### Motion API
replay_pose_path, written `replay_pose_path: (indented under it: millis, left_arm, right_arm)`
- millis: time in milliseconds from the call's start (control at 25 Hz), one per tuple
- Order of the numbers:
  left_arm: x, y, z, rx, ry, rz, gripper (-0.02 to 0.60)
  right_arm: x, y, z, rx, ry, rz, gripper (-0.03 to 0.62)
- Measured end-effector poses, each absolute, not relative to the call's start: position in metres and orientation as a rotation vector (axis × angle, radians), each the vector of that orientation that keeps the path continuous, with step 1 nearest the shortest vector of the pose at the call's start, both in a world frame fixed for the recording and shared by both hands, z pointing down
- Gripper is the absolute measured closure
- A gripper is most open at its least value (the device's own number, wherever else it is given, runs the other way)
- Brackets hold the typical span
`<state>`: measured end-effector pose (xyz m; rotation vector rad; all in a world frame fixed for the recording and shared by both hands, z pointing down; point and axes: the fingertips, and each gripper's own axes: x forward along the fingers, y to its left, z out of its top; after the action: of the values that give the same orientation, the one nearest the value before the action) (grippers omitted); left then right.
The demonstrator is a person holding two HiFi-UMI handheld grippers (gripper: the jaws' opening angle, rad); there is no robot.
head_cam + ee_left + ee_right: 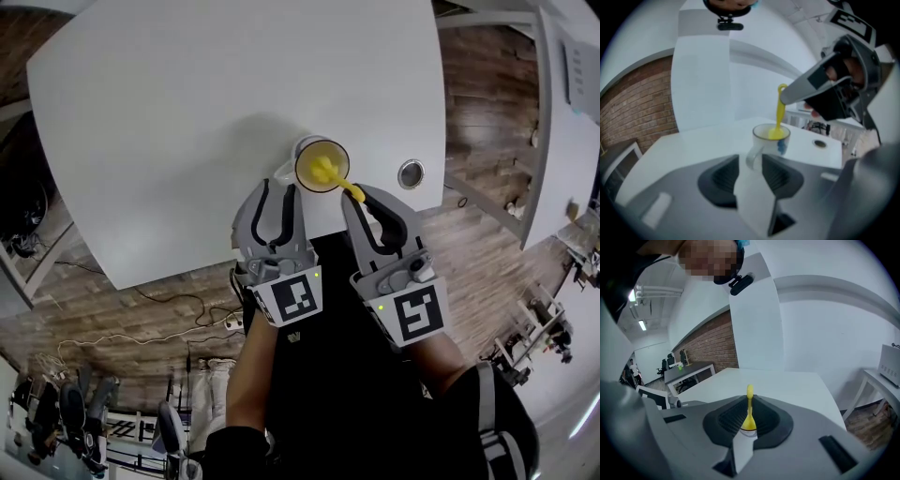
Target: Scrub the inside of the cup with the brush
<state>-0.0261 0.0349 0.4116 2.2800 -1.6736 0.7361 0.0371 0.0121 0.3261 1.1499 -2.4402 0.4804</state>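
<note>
Cup [319, 161] stands upright on the white table [187, 112], close to the table's near edge, with its yellow inside showing from above in the head view. A yellow brush [328, 172] reaches down into it; its head is inside the cup and its handle slants out to the near right.

The right gripper [364, 199] is clenched on that handle. The right gripper view shows the thin yellow stem [749, 408] pinched between the two dark pads, but the cup is almost wholly hidden behind the jaws there.

The left gripper [278, 192] is released, with its jaws spread wide. The left gripper view shows what the others do not: the cup's side [771, 138] is white with a small blue mark, and its handle sits in the gap at the jaw tips with neither pad pressing on it. That view also takes in the right gripper [785, 97] from the side, coming down from the upper right with the brush [779, 112] hanging nearly straight into the cup.

A round metal fitting [411, 173] is set in the table to the cup's right.
</note>
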Motion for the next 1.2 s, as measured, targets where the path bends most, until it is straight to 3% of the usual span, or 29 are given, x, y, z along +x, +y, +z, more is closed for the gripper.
replay_pose_path:
  millis: [600, 1000, 1200]
  left_arm:
    - [-0.035, 0.053, 0.347, 2.393, -1.695, 0.677, 0.442]
    - [-0.032, 0.051, 0.287, 2.409, -1.761, 0.561, 0.571]
    - [-0.029, 0.055, 0.261, 2.428, -1.763, 0.446, 0.578]
  right_arm:
    - [0.043, 0.015, 0.276, 1.148, -2.512, 0.418, 0.563]
    - [0.056, 0.025, 0.246, 1.159, -2.542, 0.435, 0.563]
    - [0.053, 0.034, 0.237, 1.126, -2.560, 0.426, 0.563]
